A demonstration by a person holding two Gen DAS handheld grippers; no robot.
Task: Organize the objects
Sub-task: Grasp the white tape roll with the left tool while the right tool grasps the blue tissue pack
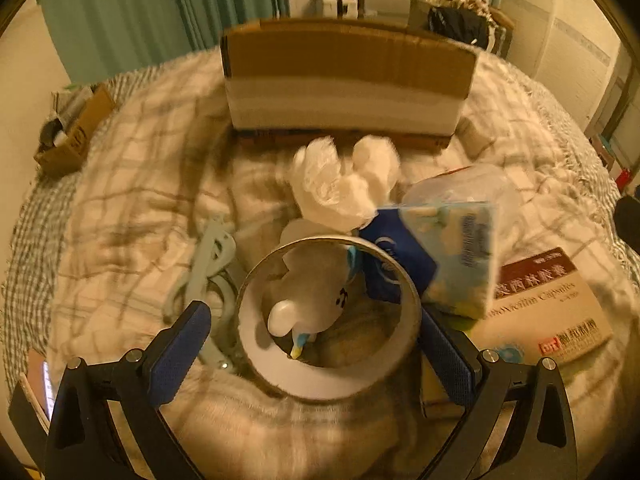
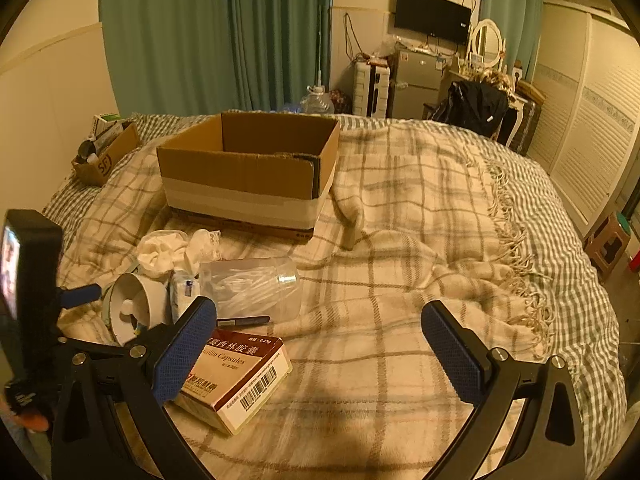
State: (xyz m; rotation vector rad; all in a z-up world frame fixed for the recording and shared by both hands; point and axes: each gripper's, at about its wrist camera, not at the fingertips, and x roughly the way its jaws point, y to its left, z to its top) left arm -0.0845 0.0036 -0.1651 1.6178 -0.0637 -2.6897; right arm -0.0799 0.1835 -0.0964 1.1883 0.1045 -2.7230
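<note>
My left gripper (image 1: 316,316) is open, its blue fingers either side of a wide tape roll (image 1: 408,288) on the plaid blanket. The right finger touches the roll and a gap shows at the left finger. A small white and blue toy (image 1: 304,300) shows through the roll's hole. Beyond it lie white crumpled cloth (image 1: 344,176), a tissue pack (image 1: 456,256), a medicine box (image 1: 548,312) and an open cardboard box (image 1: 344,80). My right gripper (image 2: 318,320) is open over bare blanket, its left finger above the medicine box (image 2: 236,376). The cardboard box (image 2: 248,172) looks empty.
A clear plastic jar (image 2: 256,284) lies on its side by a pen (image 2: 244,322). A pale blue hanger (image 1: 212,256) lies left of the roll. A small carton of items (image 2: 104,156) sits at the bed's far left. Plaid blanket (image 2: 400,240) spreads to the right.
</note>
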